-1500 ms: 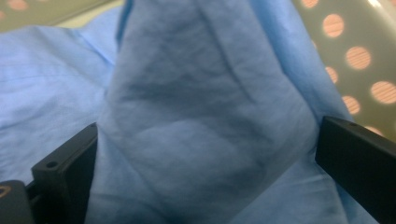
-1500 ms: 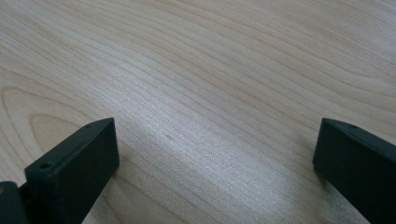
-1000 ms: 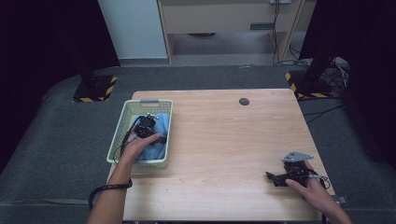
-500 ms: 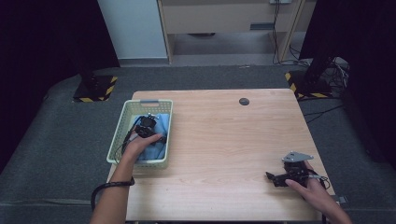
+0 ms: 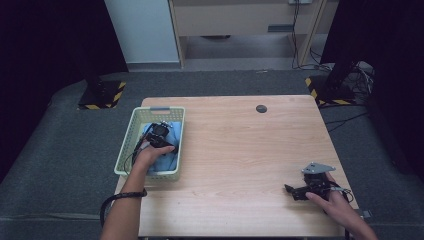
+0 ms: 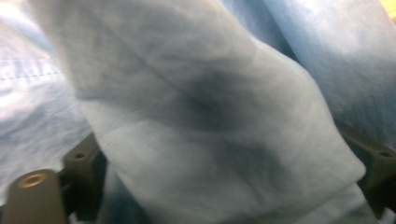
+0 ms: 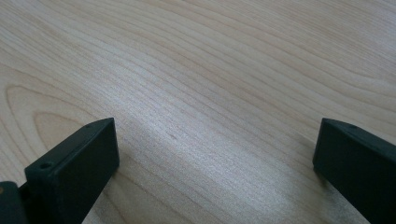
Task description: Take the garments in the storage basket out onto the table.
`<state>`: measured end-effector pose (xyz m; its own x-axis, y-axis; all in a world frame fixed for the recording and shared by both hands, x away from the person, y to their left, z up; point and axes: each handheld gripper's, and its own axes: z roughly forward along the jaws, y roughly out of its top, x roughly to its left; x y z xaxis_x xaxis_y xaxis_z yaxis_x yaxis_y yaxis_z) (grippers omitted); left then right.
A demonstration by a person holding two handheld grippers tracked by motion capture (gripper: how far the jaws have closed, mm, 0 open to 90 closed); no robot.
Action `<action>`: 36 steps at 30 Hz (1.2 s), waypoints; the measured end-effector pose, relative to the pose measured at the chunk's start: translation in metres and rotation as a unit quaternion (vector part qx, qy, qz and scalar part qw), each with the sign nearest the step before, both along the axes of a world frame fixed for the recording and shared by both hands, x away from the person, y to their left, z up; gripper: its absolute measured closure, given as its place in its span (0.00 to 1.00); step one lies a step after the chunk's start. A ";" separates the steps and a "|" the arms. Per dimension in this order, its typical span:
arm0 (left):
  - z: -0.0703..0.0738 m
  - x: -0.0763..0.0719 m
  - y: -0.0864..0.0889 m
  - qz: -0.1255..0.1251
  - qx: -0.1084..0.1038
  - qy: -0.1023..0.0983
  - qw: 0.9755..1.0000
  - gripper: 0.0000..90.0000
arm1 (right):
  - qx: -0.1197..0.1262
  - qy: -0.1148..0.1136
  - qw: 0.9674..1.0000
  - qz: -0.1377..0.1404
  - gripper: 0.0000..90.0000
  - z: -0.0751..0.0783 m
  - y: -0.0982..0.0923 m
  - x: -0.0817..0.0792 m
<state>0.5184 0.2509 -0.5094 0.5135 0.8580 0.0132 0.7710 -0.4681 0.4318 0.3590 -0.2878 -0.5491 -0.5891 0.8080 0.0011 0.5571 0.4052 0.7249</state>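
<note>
The left gripper [image 5: 159, 134] is held down inside the pale green basket [image 5: 131, 131] at the left edge of the wooden surface [image 5: 240, 150], buried in the blue cloth [image 6: 201, 112] that lies in that basket. Its jaws have just been closing, with a fold of the cloth between them; whether the pads already press on the fold cannot be told. The right gripper [image 7: 215, 172] is rested near the front right corner of the surface, its jaws spread wide over bare wood.
</note>
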 end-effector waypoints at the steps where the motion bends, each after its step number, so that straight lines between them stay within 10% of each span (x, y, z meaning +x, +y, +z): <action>1: 0.001 0.001 0.001 0.001 0.000 0.000 1.000 0.16 | 0.000 0.000 1.000 0.000 0.01 0.000 0.000 0.000; 26: 0.013 0.015 -0.005 0.026 0.022 0.011 0.999 0.82 | 0.000 0.001 1.000 0.002 0.01 0.000 0.003 0.003; 36: 0.029 0.002 -0.008 0.023 0.036 -0.044 0.998 0.87 | 0.000 0.001 1.000 0.002 0.01 0.000 0.003 0.003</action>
